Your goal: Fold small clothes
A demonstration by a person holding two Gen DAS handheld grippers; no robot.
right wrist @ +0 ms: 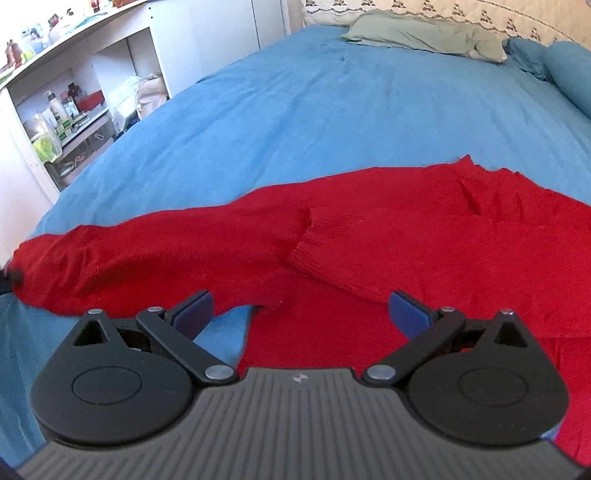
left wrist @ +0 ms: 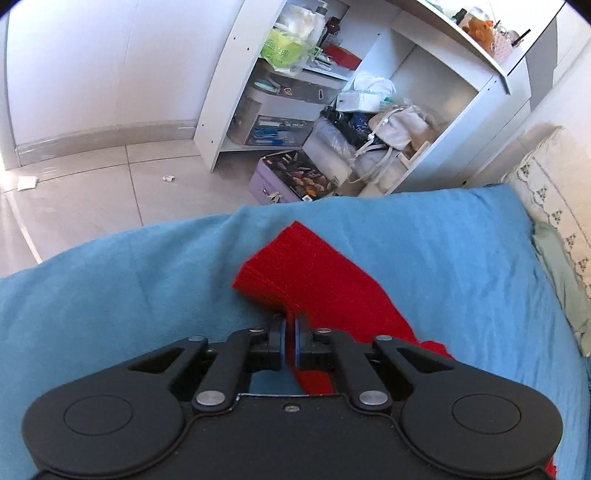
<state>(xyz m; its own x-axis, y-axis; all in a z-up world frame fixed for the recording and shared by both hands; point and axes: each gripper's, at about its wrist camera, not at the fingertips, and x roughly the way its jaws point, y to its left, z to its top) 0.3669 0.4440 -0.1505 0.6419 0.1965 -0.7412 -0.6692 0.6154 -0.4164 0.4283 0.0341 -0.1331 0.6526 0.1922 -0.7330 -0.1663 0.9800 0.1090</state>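
A red knit garment (right wrist: pixel 388 236) lies spread on the blue bed cover (right wrist: pixel 295 110), one sleeve stretched out to the left. In the left wrist view the ribbed cuff of that sleeve (left wrist: pixel 295 269) sticks out past my left gripper (left wrist: pixel 290 325), whose blue pads are shut on the red fabric near the bed's edge. My right gripper (right wrist: pixel 299 310) hovers low over the garment's lower part with its jaws wide apart and nothing pinched between them. Its blue pads (right wrist: pixel 406 310) stand on either side of the red cloth.
A grey-green pillow (right wrist: pixel 424 35) and a blue pillow (right wrist: pixel 569 74) lie at the head of the bed. White shelves (left wrist: pixel 332 92) crammed with bags, boxes and bottles stand beside the bed. A purple box (left wrist: pixel 288 177) sits on the tiled floor (left wrist: pixel 92 192).
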